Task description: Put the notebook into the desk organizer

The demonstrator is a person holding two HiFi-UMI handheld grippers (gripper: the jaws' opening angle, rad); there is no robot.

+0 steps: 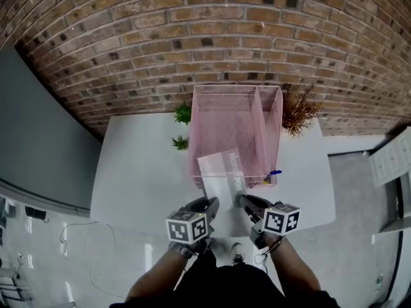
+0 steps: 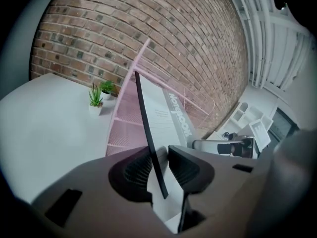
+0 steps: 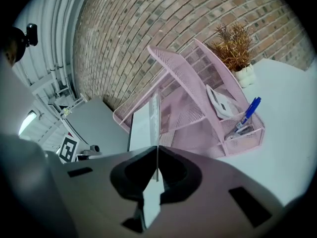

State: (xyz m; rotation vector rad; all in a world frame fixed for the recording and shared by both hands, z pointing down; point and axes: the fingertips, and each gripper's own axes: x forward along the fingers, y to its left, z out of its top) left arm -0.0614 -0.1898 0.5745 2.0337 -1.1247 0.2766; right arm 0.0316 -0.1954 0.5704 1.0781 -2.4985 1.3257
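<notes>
The notebook (image 1: 221, 171), grey-white with a printed band on its cover, hangs tilted over the front of the pink mesh desk organizer (image 1: 239, 124). Both grippers hold its near edge. My left gripper (image 1: 210, 208) is shut on the near left corner; in the left gripper view the notebook's dark edge (image 2: 148, 138) runs between the pads of that gripper (image 2: 159, 170). My right gripper (image 1: 247, 204) is shut on the near right corner, where the thin notebook (image 3: 146, 120) is pinched edge-on in its jaws (image 3: 157, 170). The organizer (image 3: 198, 83) stands just beyond.
The white table (image 1: 141, 172) sits against a brick wall. Two small green plants (image 1: 182, 114) (image 1: 180, 143) stand left of the organizer and a dried brown plant (image 1: 298, 111) to its right. A blue pen (image 3: 247, 114) and a white calculator-like thing (image 3: 220, 103) lie in the organizer's front compartments.
</notes>
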